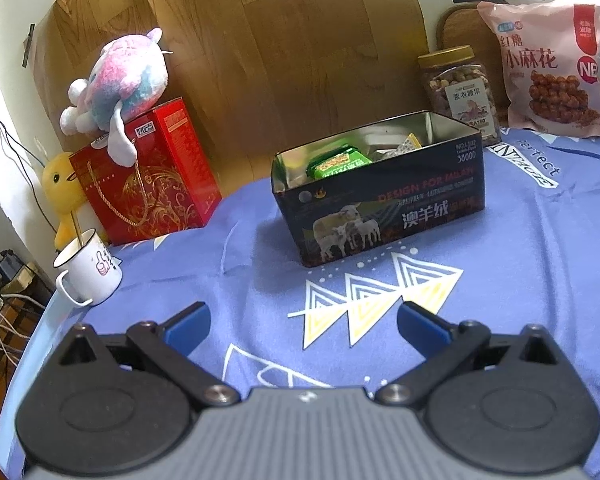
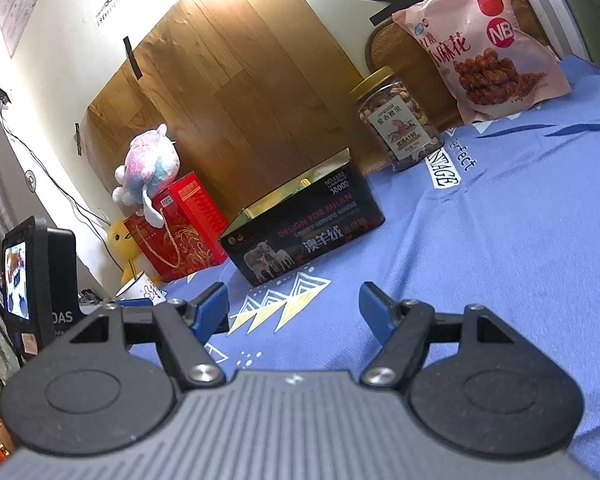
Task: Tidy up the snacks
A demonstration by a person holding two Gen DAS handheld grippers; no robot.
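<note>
Seen only from the left wrist: inside of the open tin (image 1: 380, 200), with a green packet (image 1: 336, 164) toward its left and a small yellow-patterned sachet (image 1: 410, 144) farther right. From the right wrist, only the tin's dark outer walls (image 2: 304, 228) and gilt rim, contents hidden. Also there alone, at far left: a small lit screen (image 2: 18, 284) on a dark housing.

Shared by both, left to right along the far edge of the bench (image 1: 520, 260): white mug (image 1: 88, 276), yellow chick toy (image 1: 62, 188), red gift box (image 1: 148, 176) topped by a pastel plush (image 1: 128, 76), tin at centre, nut jar (image 1: 458, 92), pink snack bag (image 1: 552, 68) leaning upright.

Left claw (image 1: 303, 322) held low over the near cloth, level, released, grasping nothing. Right claw (image 2: 294, 308) likewise released and bare, tilted, aimed toward the tin.
</note>
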